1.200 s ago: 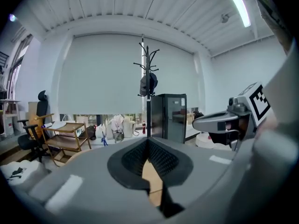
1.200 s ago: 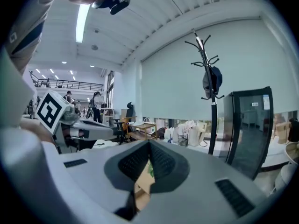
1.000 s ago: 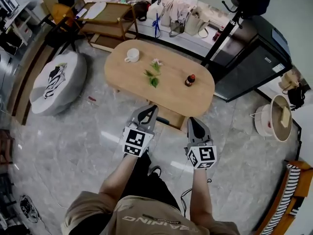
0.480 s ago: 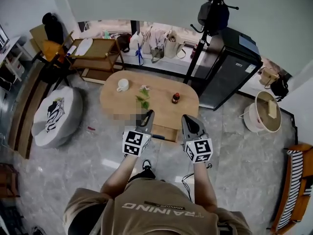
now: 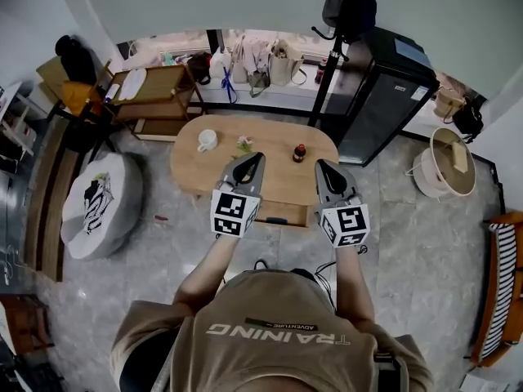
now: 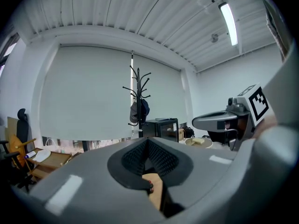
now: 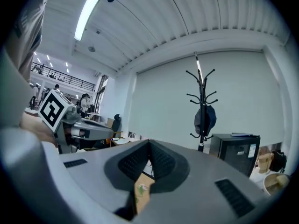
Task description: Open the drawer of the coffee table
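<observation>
The oval wooden coffee table (image 5: 274, 178) stands on the floor ahead of me. Its drawer (image 5: 288, 211), with a dark handle (image 5: 276, 220), juts out from under the near edge. Both grippers are held up over the table, apart from it. My left gripper (image 5: 257, 159) is shut and holds nothing, and so is my right gripper (image 5: 319, 164). In the left gripper view the left gripper's (image 6: 147, 141) pads meet, with a sliver of tabletop below. The right gripper view shows the right gripper's (image 7: 149, 143) pads touching too.
On the table are a white cup (image 5: 207, 140), a plant sprig (image 5: 243, 145) and a red-capped bottle (image 5: 299, 153). A coat stand (image 5: 339, 23) and black cabinet (image 5: 384, 96) stand behind it. A pouf (image 5: 98, 202) sits left, a wooden cart (image 5: 155, 96) back left, a round basket (image 5: 445, 166) right.
Both grippers have risen, still shut and empty. The head camera has lifted too, so the table looks smaller and farther below.
</observation>
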Available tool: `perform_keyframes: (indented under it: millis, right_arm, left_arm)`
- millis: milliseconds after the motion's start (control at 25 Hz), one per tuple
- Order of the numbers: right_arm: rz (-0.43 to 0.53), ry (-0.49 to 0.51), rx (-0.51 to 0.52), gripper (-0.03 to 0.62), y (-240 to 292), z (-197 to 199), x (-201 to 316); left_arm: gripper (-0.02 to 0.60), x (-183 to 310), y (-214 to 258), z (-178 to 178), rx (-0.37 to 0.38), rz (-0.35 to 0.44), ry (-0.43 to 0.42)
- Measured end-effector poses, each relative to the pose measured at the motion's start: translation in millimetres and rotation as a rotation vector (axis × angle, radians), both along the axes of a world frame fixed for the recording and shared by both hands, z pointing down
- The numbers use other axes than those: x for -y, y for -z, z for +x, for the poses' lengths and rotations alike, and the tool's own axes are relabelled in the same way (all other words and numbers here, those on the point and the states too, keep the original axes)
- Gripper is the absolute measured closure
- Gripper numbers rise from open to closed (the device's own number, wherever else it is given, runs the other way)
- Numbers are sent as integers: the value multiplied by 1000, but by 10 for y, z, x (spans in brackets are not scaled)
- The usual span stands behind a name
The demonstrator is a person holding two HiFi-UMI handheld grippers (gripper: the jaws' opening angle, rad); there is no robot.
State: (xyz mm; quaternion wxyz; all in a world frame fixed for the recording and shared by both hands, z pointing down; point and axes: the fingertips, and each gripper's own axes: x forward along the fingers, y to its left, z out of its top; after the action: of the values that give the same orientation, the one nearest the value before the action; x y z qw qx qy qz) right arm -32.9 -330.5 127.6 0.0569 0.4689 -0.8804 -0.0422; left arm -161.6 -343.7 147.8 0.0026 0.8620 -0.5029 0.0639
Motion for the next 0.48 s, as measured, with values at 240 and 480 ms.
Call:
perform_keyframes:
  millis: [240,480]
  right_arm:
    - [32,-33,39,591,96,-39,121]
    - [8,13,62,591,155,-12,110]
  left_arm:
    - [575,123,-1,-24,-20,-18,15]
    - [575,-9,76,28,-15,-18,47]
